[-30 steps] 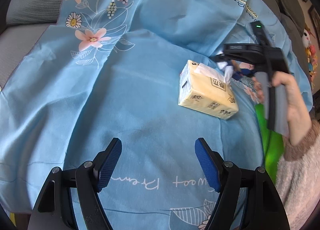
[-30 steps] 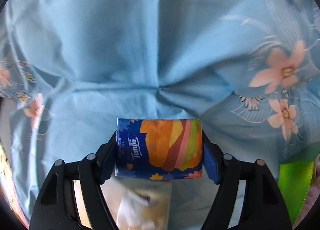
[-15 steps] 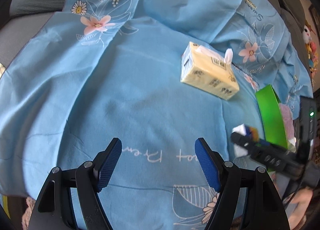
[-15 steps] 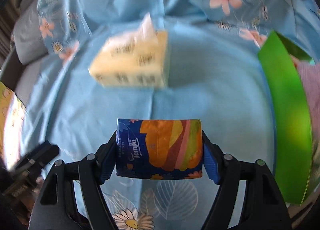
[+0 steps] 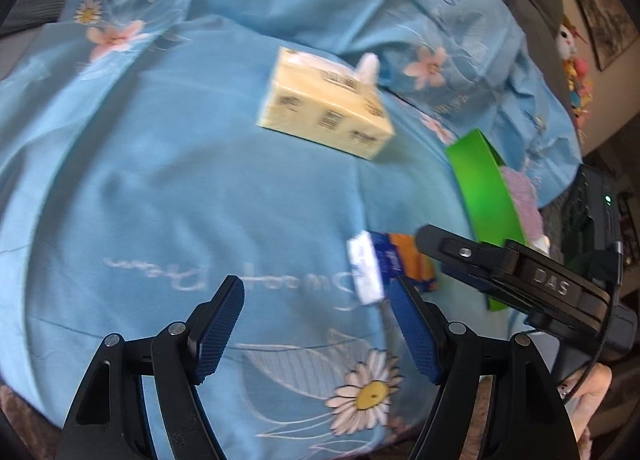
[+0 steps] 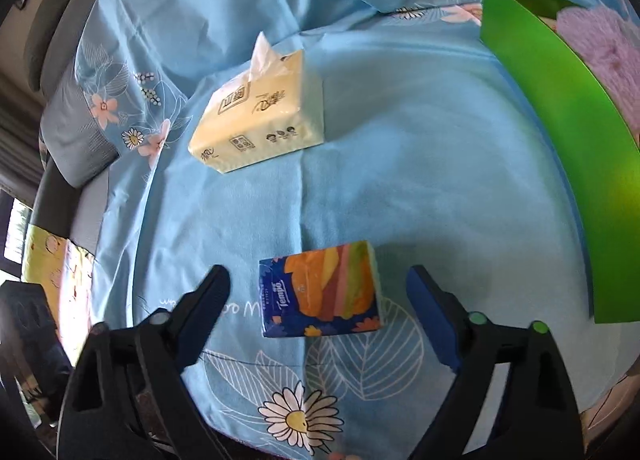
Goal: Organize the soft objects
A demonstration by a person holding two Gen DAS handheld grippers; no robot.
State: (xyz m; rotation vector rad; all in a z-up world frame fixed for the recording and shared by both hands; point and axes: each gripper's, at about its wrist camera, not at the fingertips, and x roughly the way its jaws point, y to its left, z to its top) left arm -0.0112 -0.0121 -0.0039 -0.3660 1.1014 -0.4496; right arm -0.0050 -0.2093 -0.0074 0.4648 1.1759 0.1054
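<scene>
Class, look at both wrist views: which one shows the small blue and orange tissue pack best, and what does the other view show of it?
The right wrist view: the tissue pack lies whole and sharp on the blue sheet, its printed face legible. The left wrist view shows the pack blurred, end-on and partly hidden behind claw parts.

Left gripper (image 5: 316, 324) jaws wide apart, empty, angled down. Right gripper (image 6: 318, 316) jaws spread, pads (image 6: 430, 320) gripping nothing.

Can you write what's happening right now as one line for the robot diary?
right gripper: jaws open, Tempo tissue pack lying between them on blue sheet | left gripper: open, empty | yellow tissue pack: untouched
</scene>
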